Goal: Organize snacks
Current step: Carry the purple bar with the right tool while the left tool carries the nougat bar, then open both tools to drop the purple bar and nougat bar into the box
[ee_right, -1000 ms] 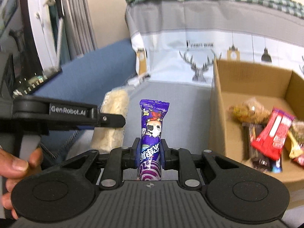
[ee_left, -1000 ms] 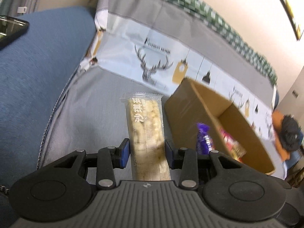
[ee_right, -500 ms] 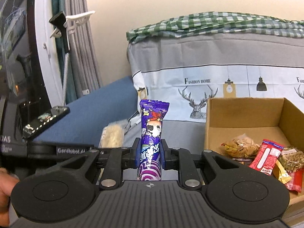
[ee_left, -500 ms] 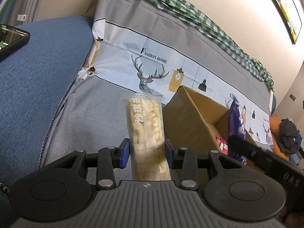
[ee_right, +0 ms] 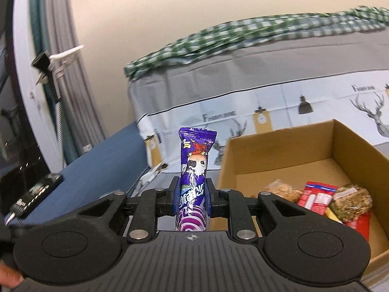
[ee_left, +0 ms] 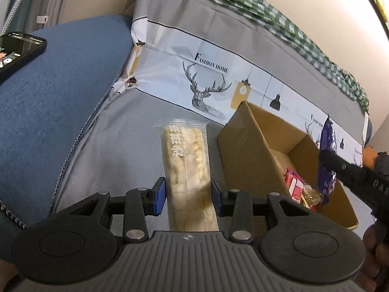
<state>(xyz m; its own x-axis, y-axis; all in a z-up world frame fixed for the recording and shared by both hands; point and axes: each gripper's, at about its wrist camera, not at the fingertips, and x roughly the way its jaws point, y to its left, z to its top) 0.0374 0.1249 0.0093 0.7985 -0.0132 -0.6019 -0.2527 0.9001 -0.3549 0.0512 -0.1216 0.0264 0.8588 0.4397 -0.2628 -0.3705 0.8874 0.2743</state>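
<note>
My right gripper (ee_right: 192,200), clamping the purple candy packet (ee_right: 194,165), is now swinging over the cardboard box (ee_right: 279,150). My left gripper (ee_left: 188,196) is still pinching the rice-crisp bar (ee_left: 187,165); 2 snacks are nearing storage.

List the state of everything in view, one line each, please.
Left tool: shut on the pale snack bar.
Pale snack bar: sealed, gripped by its sides.
Right tool: shut on the purple snack.
Purple snack: sealed, held upright.
Cardboard box: open, partly filled with snacks.
Phone: screen lit, lying on the blue cushion.
</note>
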